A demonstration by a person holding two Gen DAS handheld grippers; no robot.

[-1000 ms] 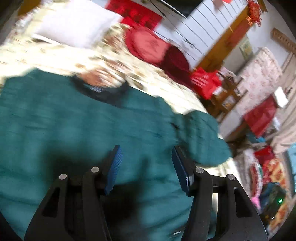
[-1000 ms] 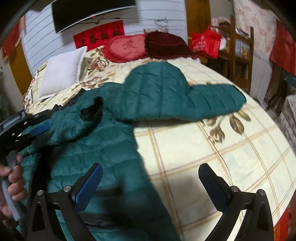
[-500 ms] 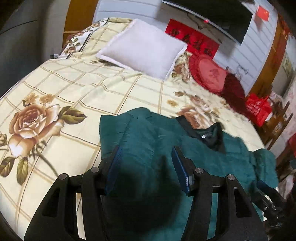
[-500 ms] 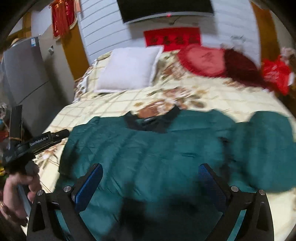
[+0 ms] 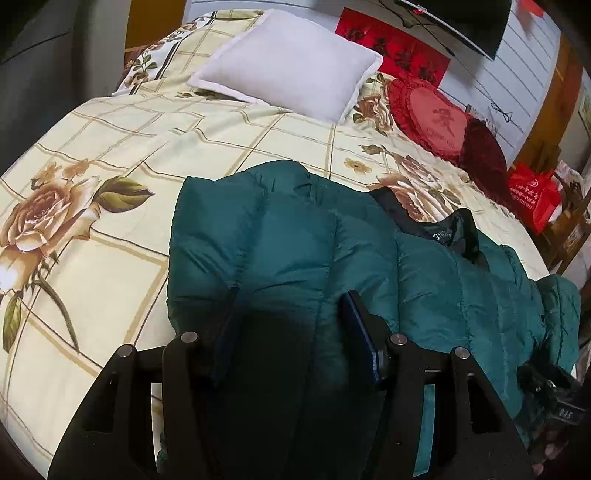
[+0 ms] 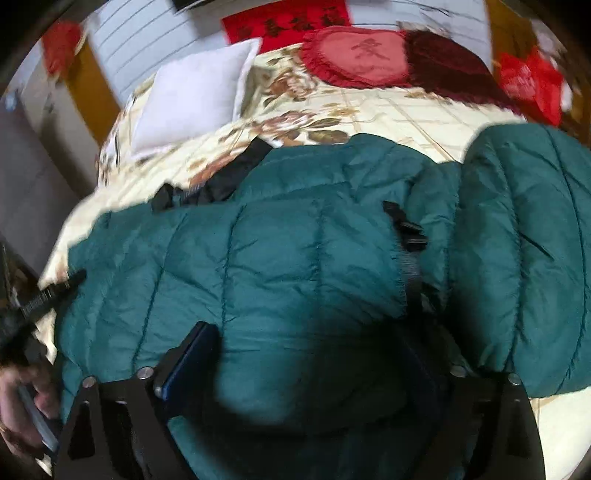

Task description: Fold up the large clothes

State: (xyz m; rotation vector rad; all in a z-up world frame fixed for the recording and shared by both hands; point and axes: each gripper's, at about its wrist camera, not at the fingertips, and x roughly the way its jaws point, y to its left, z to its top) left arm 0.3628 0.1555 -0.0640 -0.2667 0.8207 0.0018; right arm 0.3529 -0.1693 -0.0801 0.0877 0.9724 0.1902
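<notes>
We see a dark green quilted puffer jacket [image 5: 295, 236] lying on the bed [image 5: 110, 266], spread across the cream bedspread with its brown grid lines and rose print. The black collar [image 5: 436, 225] faces the head of the bed, and a label inside it carries pale lettering; only a few characters show, too small for us to read with confidence.

Left claw [image 5: 291, 332]: fingers parted, hovering low over the near left part of the jacket. Green fabric fills the gap between the blue pads, but we cannot see them pinching it (the lower fabric is in deep shadow).

Right claw [image 6: 306, 362]: spread wide, low over the jacket's middle. Its left pad [image 6: 188, 354] is clear; the right one is lost in shadow. The fabric bulges up between the fingers, and we see no grip on it. In the right wrist view one sleeve [image 6: 517, 251] lies folded out to the right, and a black strap or buckle [image 6: 406, 229] sits at the seam beside it. This view is somewhat motion-blurred.

At the head of the bed: a white pillow [image 5: 291, 62], a red heart-shaped cushion [image 5: 432, 118] with one embroidered Chinese character, and a dark red cushion [image 5: 484, 147] beside it. A red banner [image 6: 288, 18] on the wall bears black Chinese characters (not legible to us). A red bag [image 5: 532, 192] with pale print stands off the bed's far corner.
</notes>
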